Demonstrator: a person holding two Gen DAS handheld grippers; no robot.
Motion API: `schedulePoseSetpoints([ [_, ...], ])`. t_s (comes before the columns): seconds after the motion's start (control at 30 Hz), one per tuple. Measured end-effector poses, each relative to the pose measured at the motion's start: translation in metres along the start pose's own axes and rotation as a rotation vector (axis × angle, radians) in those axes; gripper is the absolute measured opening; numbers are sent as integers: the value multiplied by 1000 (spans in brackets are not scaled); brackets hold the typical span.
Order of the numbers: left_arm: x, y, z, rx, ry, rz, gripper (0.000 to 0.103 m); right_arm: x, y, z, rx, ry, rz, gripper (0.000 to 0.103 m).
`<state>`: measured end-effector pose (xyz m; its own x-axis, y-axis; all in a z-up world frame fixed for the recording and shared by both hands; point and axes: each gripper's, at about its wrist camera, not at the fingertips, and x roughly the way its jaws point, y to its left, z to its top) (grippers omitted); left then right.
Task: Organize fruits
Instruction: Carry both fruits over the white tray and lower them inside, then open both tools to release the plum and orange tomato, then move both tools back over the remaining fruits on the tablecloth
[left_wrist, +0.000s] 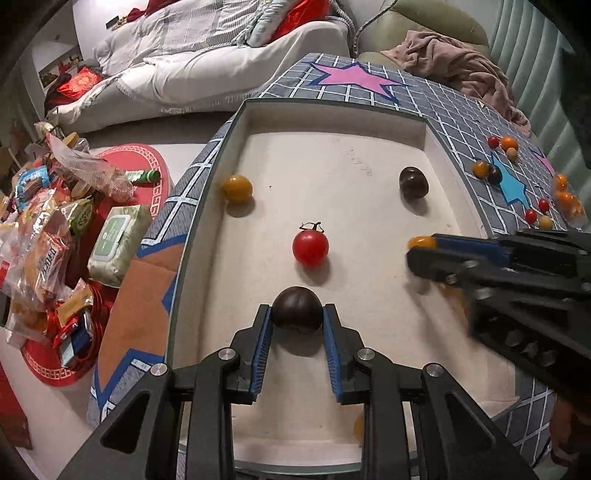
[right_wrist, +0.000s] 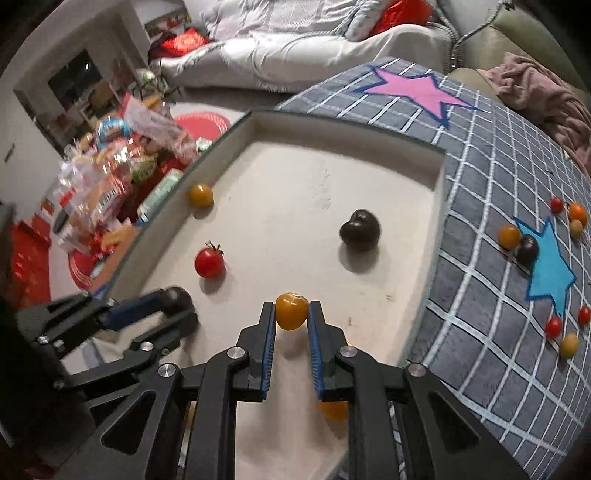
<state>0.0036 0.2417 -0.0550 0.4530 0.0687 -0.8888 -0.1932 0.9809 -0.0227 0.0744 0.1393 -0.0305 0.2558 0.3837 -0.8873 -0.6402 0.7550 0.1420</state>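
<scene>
Fruits: I am seeing small round tomatoes lying in a white tray (left_wrist: 236, 122) and more of them scattered on the star-patterned cloth (right_wrist: 480, 155) to the tray's right.
Left gripper (left_wrist: 297, 314): I am holding it low over the near end of the tray, its jaws pinching a dark tomato (left_wrist: 297, 309) between the blue pads.
Right gripper (right_wrist: 291, 312): I am reaching it in from the right side, its jaws pinching an orange tomato (right_wrist: 291, 310); in the left view only the tip of that fruit is peeking past the finger.
Loose in tray: a red tomato (left_wrist: 310, 246) with its green stem is sitting near the middle, a yellow tomato (left_wrist: 237, 187) is resting against the left wall, and another dark tomato (left_wrist: 413, 182) is lying toward the far right.
Writing: faint pencil-like marks on the tray floor are too small to read; the wet-wipes pack (left_wrist: 118, 243) on the floor is showing a green label I cannot read; the snack packets (left_wrist: 40, 251) are carrying print that is too blurred to make out.
Hidden: another orange fruit is partly covered under the right gripper's body in both views.
</scene>
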Motion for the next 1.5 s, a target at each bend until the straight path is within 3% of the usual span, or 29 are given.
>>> schedulePoseSetpoints([
  [0.1,1,-2,0,16,-4,16,30,5,2,-1,-24,23,-20,24],
  [0.17,1,-2,1,19,-6,16,36,4,2,0,-21,16,-17,40],
  [0.2,1,-2,0,18,-6,20,49,3,1,0,-15,10,-12,60],
  [0.23,1,-1,0,14,-8,24,84,2,0,0,-9,3,-8,76],
  [0.27,-2,1,-2,-2,-35,28,92,-1,-1,-1,-5,-7,-1,78],
  [0.47,-8,-6,-5,7,-60,27,92,-19,-11,-3,50,-52,38,82],
  [0.53,-12,-5,-4,-4,-66,18,92,-30,-18,-3,84,-81,60,87],
  [0.63,-19,-4,-4,-18,-69,15,92,-48,-28,-6,121,-124,70,103],
  [0.97,-37,-23,-10,13,-69,-7,92,-81,-78,-53,263,-134,74,103],
  [1.27,-72,-50,6,66,-123,-56,92,-116,-140,-104,355,-137,-20,103],
  [1.5,-96,-103,25,166,-170,-118,92,-151,-184,-122,408,-184,-105,103],
])
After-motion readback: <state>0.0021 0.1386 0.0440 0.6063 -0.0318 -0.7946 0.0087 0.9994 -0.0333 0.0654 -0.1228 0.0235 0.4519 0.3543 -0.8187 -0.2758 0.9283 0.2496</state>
